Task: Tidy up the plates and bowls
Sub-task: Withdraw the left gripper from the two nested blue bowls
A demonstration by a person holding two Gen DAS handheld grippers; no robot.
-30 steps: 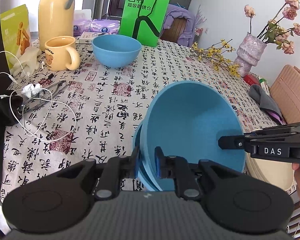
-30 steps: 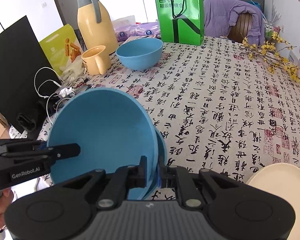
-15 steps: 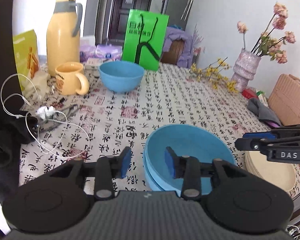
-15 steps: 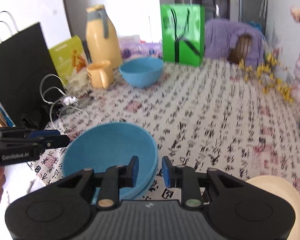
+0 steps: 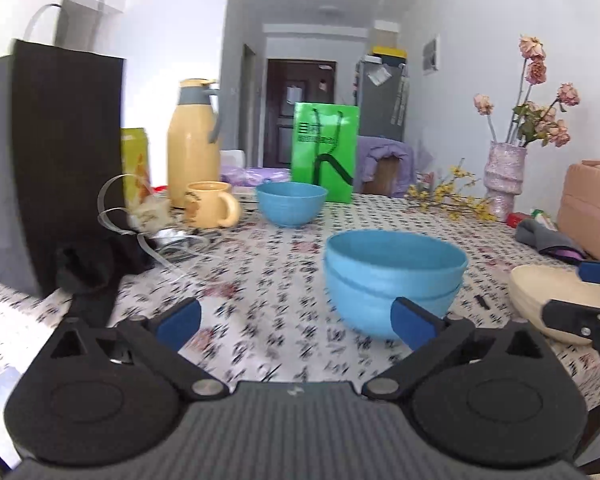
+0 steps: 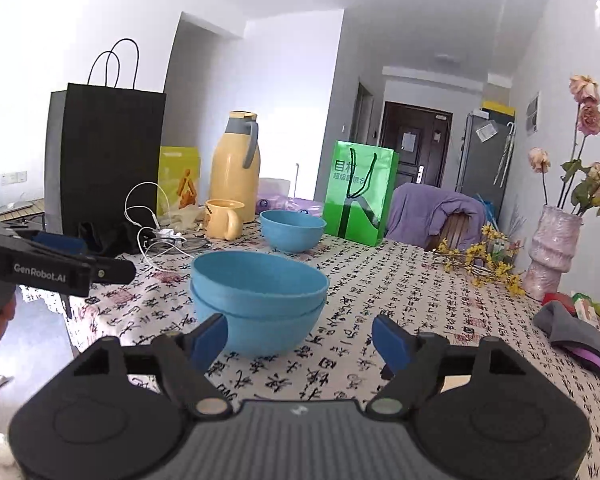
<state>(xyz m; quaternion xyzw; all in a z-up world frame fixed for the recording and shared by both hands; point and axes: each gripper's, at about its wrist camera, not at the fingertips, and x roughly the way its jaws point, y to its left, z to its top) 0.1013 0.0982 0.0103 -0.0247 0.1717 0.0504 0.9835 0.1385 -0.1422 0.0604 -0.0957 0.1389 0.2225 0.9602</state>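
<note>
Two nested blue bowls [image 6: 258, 300] sit near the bench's [image 6: 400, 292] front edge; a third blue bowl [image 6: 293, 230] stands toward the far edge. Left hand-held gripper [image 5: 296, 318] and right hand-held gripper [image 6: 300, 338] both spread wide, empty. Bowls look light, rigid, smooth plastic, probably slippery; pinch across the rim wall.

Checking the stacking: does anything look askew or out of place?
Nothing is spilled or damaged. The two stacked blue bowls sit nested and upright, but a third blue bowl stands apart near the yellow mug.
</note>
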